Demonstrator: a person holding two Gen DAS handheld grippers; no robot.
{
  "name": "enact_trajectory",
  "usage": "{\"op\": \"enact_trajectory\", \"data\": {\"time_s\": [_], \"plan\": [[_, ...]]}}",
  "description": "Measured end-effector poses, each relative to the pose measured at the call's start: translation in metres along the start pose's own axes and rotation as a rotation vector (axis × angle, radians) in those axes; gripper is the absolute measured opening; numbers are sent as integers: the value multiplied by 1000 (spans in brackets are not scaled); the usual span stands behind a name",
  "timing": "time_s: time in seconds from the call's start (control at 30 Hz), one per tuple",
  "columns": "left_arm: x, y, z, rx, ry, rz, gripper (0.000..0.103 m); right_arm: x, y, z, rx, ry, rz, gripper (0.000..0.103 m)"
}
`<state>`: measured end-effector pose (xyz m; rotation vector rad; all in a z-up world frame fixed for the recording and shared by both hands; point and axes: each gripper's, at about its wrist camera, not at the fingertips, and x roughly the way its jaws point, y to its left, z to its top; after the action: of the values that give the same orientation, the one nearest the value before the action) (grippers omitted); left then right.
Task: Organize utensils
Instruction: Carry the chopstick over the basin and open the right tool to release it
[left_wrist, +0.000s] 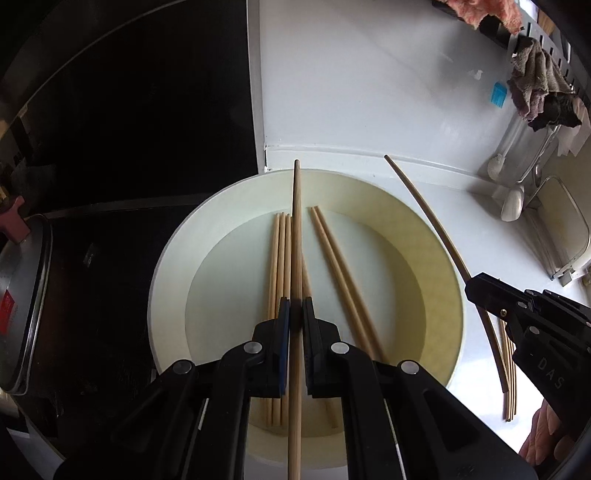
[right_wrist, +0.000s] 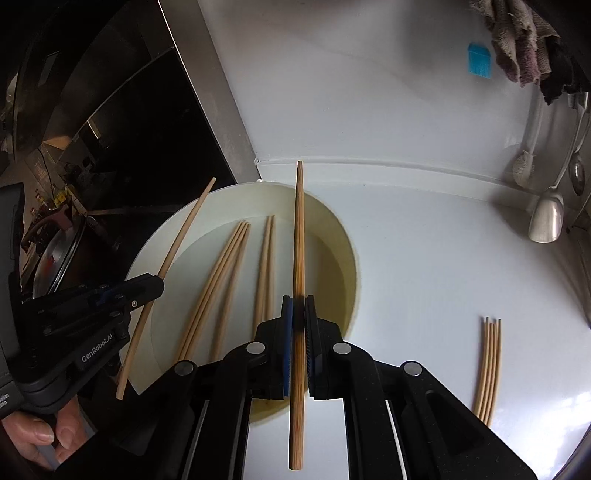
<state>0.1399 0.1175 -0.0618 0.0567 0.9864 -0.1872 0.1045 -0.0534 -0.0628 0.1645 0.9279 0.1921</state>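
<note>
My left gripper (left_wrist: 295, 306) is shut on a wooden chopstick (left_wrist: 296, 221), held above a wide cream bowl (left_wrist: 166, 277). Several more chopsticks (left_wrist: 279, 258) lie flat inside the bowl, and a pair (left_wrist: 334, 262) lies beside them. My right gripper (right_wrist: 299, 308) is shut on another chopstick (right_wrist: 299, 229) over the bowl's right rim (right_wrist: 352, 258). Each gripper shows in the other's view: the right one (left_wrist: 472, 286) off the bowl's right side, the left one (right_wrist: 159, 285) over its left rim. A bundle of chopsticks (right_wrist: 489, 369) lies on the white counter to the right.
A black stovetop (left_wrist: 129, 129) borders the counter on the left, with a metal pot lid (left_wrist: 22, 295) on it. Rags (left_wrist: 535, 85), a ladle (right_wrist: 546, 218) and a blue brush (right_wrist: 479, 61) hang along the back right wall. A hand (right_wrist: 37, 435) grips the left tool.
</note>
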Motion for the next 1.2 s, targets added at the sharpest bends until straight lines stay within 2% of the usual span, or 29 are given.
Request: {"op": "enact_trajectory", "data": {"time_s": [0.47, 0.8, 1.2], "plan": [[50, 13, 3, 7, 80, -53, 7, 58, 34, 3, -23, 112, -17, 6], [77, 13, -1, 17, 138, -36, 7, 84, 35, -3, -23, 186, -22, 6], [88, 22, -4, 10, 150, -17, 7, 103, 34, -3, -31, 216, -37, 6]]}}
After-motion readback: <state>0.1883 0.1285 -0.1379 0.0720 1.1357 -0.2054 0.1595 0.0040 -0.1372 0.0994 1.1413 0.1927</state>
